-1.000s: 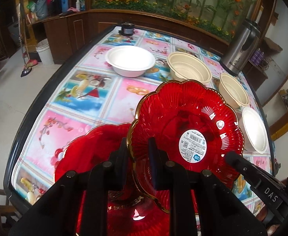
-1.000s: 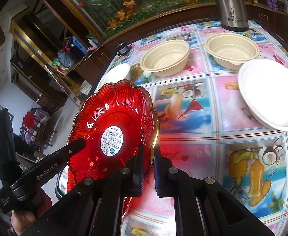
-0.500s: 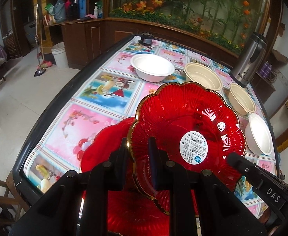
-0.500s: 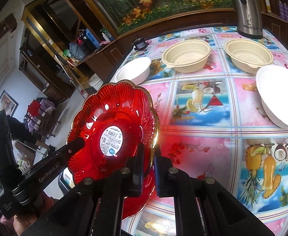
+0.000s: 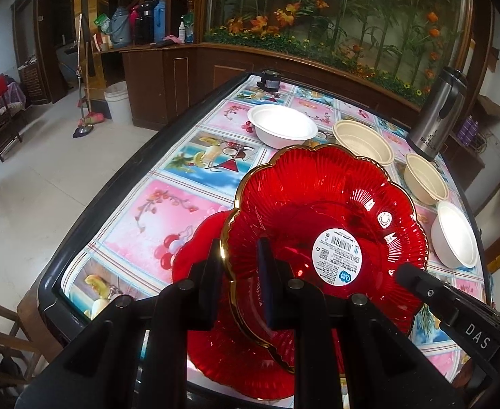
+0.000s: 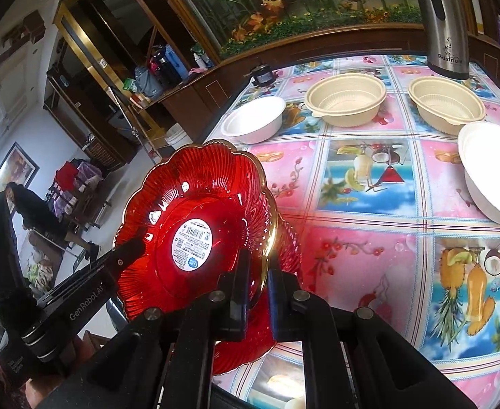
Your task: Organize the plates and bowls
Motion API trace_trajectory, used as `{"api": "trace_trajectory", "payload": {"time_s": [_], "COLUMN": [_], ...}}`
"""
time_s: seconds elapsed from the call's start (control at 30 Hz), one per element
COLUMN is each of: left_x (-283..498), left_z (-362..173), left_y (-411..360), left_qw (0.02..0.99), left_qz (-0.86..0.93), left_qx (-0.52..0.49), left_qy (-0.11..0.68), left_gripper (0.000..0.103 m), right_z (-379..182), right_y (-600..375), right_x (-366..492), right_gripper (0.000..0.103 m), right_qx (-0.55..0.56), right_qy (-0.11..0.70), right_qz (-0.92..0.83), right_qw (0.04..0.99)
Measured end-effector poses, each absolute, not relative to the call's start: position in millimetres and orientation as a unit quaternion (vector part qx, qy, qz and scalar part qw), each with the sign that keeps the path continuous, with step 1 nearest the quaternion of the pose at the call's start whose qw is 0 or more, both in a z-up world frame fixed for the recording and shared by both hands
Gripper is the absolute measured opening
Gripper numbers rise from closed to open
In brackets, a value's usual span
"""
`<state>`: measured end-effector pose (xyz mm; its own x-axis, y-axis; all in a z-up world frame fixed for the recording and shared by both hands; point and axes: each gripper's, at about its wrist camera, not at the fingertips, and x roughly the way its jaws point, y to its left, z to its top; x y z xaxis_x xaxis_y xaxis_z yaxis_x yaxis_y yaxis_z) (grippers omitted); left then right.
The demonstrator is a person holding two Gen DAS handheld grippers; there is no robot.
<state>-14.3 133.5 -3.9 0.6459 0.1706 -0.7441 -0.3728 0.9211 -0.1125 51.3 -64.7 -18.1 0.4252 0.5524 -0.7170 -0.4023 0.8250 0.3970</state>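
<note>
A red scalloped plate (image 5: 321, 218) of ribbed, translucent plastic with a gilt rim hangs tilted above the desk (image 5: 168, 211), its underside and round white barcode label (image 5: 337, 255) turned to both cameras. Both grippers carry it together: the left gripper (image 5: 239, 272) has its fingers pinched on the plate's gold edge at one side, and the right gripper (image 6: 258, 274) pinches the rim opposite, fingers pressed nearly together around the thin lip. Directly beneath, a second red plate (image 5: 199, 248) of the same fluted pattern lies flat near the desk's front corner.

Over the last second the pair of hands has carried the raised plate across the desk, and the wider room has swung into view on the left; the lower plate now shows mostly under and left of the held one. That reads as the red plates being gathered into one stack, with the upper one not yet set down.

Farther out, on the glossy fruit-print cover, stand a white bowl (image 5: 282, 129), two cream ribbed plastic bowls (image 6: 345, 100) and (image 6: 446, 102), and another white bowl (image 6: 492, 167), all separate. A steel thermos jug (image 6: 441, 20) stands at the back edge.
</note>
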Motion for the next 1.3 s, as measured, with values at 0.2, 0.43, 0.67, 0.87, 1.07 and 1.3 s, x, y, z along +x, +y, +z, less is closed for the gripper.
{"api": "trace_trajectory", "payload": {"time_s": [0.2,0.43,0.67,0.87,1.07,1.3], "left_x": [-18,-24,-25,-25,-26,-27], "left_z": [-10,-19,-34,-42,-46,-49], "left_y": [137,143,148,149,151,152], "left_qw": [0.894,0.889,0.881,0.876,0.874,0.873], "left_qz": [0.153,0.158,0.166,0.17,0.172,0.174], "left_qx": [-0.134,-0.142,-0.148,-0.148,-0.149,-0.148], "left_qy": [0.398,0.405,0.418,0.426,0.429,0.431], "left_gripper": [0.017,0.017,0.017,0.017,0.017,0.017], "right_z": [-20,-29,-43,-54,-56,-57], "right_y": [-60,-55,-46,-42,-39,-34], "right_x": [47,45,48,50,51,47], "right_gripper": [0.008,0.008,0.008,0.008,0.008,0.009], "right_qx": [0.075,0.068,0.061,0.056,0.049,0.037], "right_qy": [0.457,0.464,0.477,0.489,0.493,0.496], "right_qz": [0.286,0.288,0.291,0.289,0.288,0.285], "right_qw": [0.839,0.835,0.827,0.821,0.82,0.819]}}
